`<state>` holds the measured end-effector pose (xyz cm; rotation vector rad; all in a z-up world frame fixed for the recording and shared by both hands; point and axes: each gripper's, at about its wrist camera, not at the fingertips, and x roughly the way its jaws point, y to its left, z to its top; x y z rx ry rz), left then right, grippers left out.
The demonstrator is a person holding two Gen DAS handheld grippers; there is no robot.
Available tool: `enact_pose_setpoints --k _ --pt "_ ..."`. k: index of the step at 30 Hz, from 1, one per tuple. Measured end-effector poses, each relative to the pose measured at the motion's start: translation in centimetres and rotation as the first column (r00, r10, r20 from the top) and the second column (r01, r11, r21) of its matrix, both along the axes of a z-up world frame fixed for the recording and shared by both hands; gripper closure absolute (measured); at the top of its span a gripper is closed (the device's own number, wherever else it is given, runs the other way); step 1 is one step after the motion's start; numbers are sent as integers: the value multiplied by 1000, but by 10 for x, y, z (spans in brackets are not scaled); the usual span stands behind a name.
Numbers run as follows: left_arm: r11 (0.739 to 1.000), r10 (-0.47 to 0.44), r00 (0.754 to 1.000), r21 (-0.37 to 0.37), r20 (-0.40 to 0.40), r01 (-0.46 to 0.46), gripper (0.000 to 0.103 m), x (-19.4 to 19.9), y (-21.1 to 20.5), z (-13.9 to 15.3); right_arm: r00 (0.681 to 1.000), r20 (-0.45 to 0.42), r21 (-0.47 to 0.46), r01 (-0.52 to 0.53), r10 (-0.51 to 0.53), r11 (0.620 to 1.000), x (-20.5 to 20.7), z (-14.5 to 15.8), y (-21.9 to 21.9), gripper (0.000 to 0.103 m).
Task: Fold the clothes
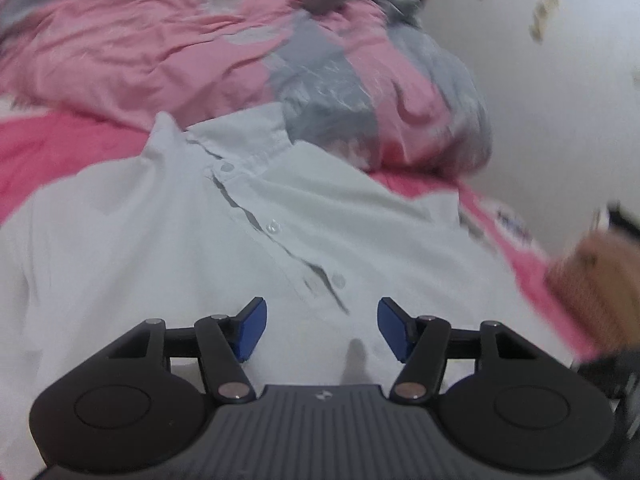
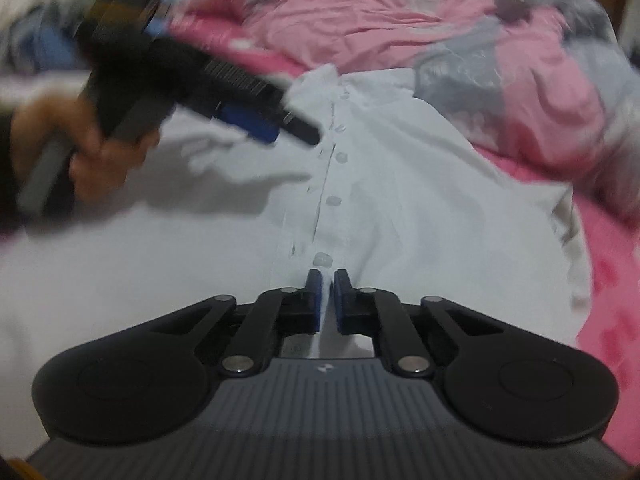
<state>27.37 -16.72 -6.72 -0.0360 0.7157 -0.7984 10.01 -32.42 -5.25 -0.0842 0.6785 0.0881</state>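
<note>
In the left wrist view the left gripper hangs with blue pads spread wide over a smooth white buttoned shirt lying on the pink bed, while in the right wrist view the right gripper pinches the shirt's near placket between nearly closed pads.

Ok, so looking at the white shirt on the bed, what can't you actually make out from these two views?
- White shirt hem and sleeves: cut off by both views' lower edges and hidden behind each claw's body.
- What the right claw pinches: its jaws stand nearly closed on the button placket, but fabric between them is too blurred to confirm.
- Left claw in the right wrist view: motion-blurred; the left wrist view shows it open.
- Pink and grey bedding: blurred, its type unclear.
</note>
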Motion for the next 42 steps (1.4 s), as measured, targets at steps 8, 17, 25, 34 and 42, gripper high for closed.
enact_pose_setpoints --k 8,17,25,34,42 --pt "992 -51 997 120 57 43 39 -12 -20 -9 993 22 570 83 -116 817 -9 -1 -69 100" --pt "996 -2 999 87 49 -3 37 -5 -21 -10 999 -7 557 30 -31 830 4 -13 -55 100" --pt "992 110 994 -59 -28 -111 37 17 -3 -11 1000 -11 561 20 -17 828 4 -20 -54 98" --pt "997 76 988 -28 138 -73 36 -6 -32 25 999 -25 452 -11 25 892 0 -12 -39 69" --pt "977 -45 983 212 179 6 37 -24 -85 -10 981 65 465 135 -185 875 -37 44 -110 48"
